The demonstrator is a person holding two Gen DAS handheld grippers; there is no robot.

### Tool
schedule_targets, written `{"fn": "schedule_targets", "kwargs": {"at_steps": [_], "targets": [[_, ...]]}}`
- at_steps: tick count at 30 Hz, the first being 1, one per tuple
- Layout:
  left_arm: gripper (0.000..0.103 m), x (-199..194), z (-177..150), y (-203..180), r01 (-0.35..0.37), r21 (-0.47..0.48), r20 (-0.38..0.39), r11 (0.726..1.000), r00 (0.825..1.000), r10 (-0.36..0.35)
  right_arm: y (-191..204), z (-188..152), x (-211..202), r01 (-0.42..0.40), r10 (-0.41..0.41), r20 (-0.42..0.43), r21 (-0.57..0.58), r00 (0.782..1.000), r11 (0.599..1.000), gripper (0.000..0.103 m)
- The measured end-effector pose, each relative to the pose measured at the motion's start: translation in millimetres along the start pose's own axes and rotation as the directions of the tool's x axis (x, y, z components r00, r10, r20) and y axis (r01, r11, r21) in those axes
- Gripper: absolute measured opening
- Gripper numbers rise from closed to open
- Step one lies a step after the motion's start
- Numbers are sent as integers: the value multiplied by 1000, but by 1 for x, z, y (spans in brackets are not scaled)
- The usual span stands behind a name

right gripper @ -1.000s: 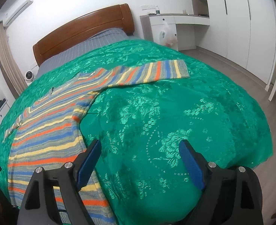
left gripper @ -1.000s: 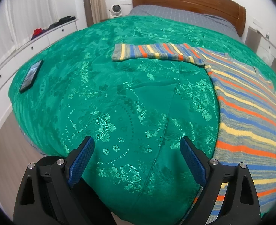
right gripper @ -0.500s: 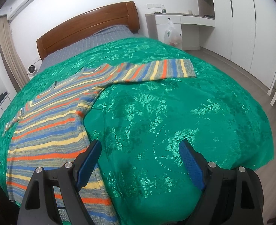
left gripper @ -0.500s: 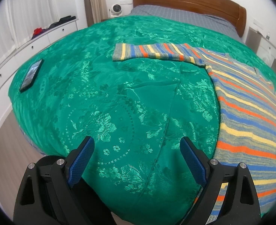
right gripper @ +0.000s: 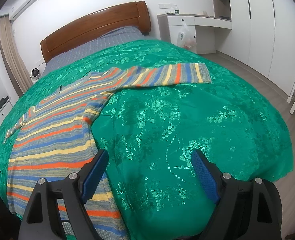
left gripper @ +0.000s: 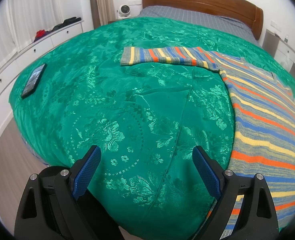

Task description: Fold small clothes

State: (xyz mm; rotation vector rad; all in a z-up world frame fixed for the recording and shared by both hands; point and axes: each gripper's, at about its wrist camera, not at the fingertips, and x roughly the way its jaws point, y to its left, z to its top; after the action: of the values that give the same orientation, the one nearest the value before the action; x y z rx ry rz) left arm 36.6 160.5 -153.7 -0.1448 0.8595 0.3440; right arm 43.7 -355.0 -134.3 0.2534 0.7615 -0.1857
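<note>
A green floral bedspread (left gripper: 111,104) covers nearly the whole bed, with a grey checked sheet (right gripper: 99,44) bare near the wooden headboard (left gripper: 203,2). On the bedspread lies the striped knit sweater (right gripper: 53,132), flat and spread out, its body running toward the near edge of the bed and both sleeves stretched out sideways; the sleeve (left gripper: 167,57) seen in the left wrist view reaches toward the bed's middle, and the other sleeve (right gripper: 167,76) points toward the wardrobe side. White wardrobe doors (right gripper: 267,30) and a desk unit (right gripper: 187,26) with a plastic bag (right gripper: 185,38) hanging from it stand beyond the bed on that side. A low white drawer unit (left gripper: 47,42) with dark and red clothes on top runs along the opposite side. A small white fan (left gripper: 124,11) sits by the headboard. A dark phone (left gripper: 33,80) lies on the bedspread, well apart from the sweater.

The left gripper (left gripper: 146,170) has its blue pads spread wide over bare bedspread, pinching nothing. The right gripper (right gripper: 149,172) is likewise spread and empty, its left finger over the sweater's edge.
</note>
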Motion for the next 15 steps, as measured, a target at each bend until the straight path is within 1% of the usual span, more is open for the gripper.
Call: {"fn": "schedule_targets", "kwargs": {"at_steps": [15], "targets": [[94, 0, 0, 0, 1, 0, 0, 1000, 1000, -1, 1, -1, 0, 0, 0, -2, 0, 1000, 1000, 84]]}}
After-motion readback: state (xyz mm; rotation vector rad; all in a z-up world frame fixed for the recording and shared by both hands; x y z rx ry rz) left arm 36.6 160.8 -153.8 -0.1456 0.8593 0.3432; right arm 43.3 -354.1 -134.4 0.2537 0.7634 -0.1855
